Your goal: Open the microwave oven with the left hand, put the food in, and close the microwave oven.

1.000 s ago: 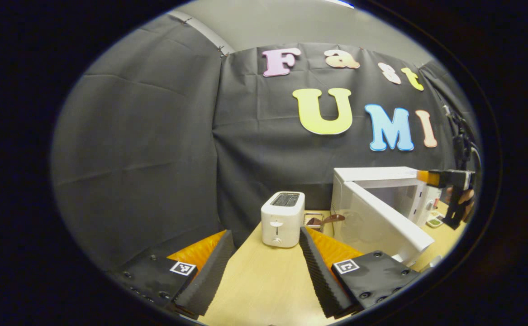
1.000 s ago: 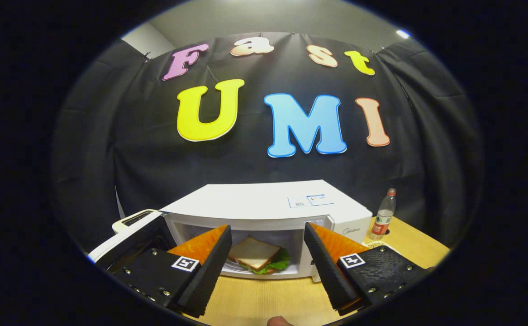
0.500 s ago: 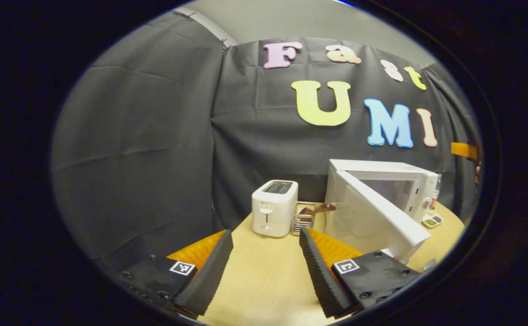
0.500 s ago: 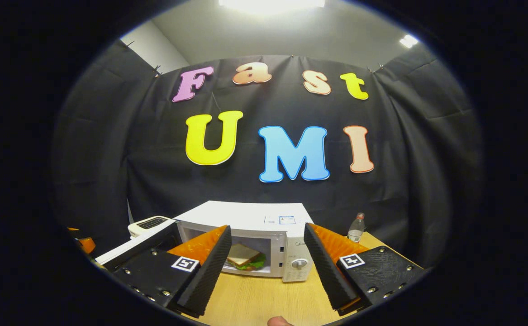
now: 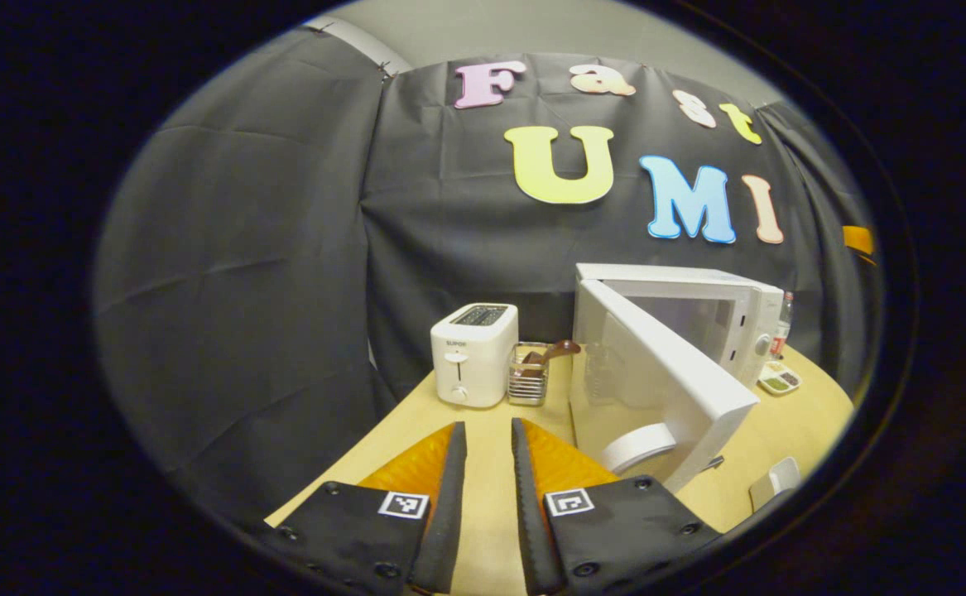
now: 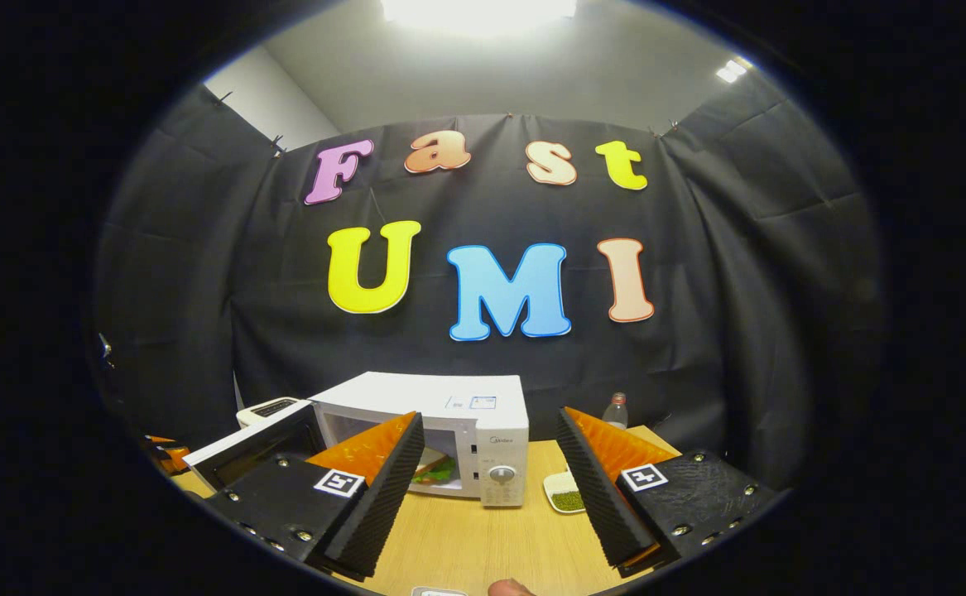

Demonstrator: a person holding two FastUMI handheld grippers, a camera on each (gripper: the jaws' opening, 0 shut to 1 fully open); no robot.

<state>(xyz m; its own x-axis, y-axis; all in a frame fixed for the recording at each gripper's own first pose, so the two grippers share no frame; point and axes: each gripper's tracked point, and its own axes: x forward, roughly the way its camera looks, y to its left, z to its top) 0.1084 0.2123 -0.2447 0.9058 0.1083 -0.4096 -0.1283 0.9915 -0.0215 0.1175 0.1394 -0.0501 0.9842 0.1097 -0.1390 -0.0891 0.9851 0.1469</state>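
Note:
The white microwave [image 5: 698, 298] stands on the wooden table with its door [image 5: 665, 372] swung open toward me. My left gripper [image 5: 487, 463] hovers low over the table in front of the door, its fingers drawn nearly together with nothing between them. In the right gripper view the microwave [image 6: 449, 401] sits further off, its door [image 6: 251, 443] open to the left. The sandwich [image 6: 433, 472] lies inside, partly hidden behind a finger [image 6: 383, 488]. My right gripper [image 6: 491, 488] is open and empty, well back from the oven.
A white toaster [image 5: 474, 352] and a wire holder with a brown utensil [image 5: 530, 377] stand left of the microwave. A small dish of green bits [image 6: 567, 498] and a bottle [image 6: 615, 411] are at its right. A small white thing [image 5: 772, 480] lies near the table's front edge.
My left gripper's fingers have closed from wide apart to a thin gap, and it has drawn back. My right gripper has pulled back from the microwave, still open; the sandwich stays inside.

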